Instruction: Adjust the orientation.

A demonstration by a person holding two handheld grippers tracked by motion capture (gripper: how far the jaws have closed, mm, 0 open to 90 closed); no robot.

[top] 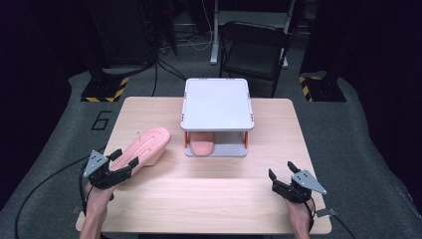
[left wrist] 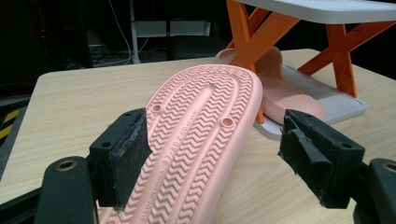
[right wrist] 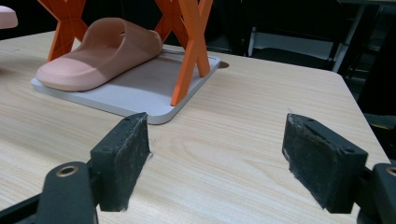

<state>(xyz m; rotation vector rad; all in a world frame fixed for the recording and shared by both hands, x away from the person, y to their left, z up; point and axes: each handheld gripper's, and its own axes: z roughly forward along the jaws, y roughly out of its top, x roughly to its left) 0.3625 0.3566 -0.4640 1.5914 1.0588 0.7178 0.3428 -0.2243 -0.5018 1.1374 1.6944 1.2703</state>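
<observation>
A pink slipper (top: 144, 148) lies sole-up on the table's left side, its zigzag tread (left wrist: 205, 116) facing up. My left gripper (top: 125, 158) is open around its heel end (left wrist: 217, 154). The left pad (left wrist: 130, 154) is at the sole's edge, and the right pad (left wrist: 303, 149) stands clear of it. A second pink slipper (top: 203, 146) sits upright on the lower shelf of a white rack (top: 217, 103) with orange legs (left wrist: 343, 60). My right gripper (top: 281, 169) is open and empty (right wrist: 217, 158) over the front right of the table, short of the rack's base (right wrist: 140, 93) and that slipper (right wrist: 102, 46).
The wooden table (top: 214, 204) ends just behind both hands. A black folding chair (top: 254, 50) stands past the far edge. Yellow-and-black striped stand bases (top: 104, 90) rest on the floor at both back corners, and cables (top: 45, 184) trail off to the left.
</observation>
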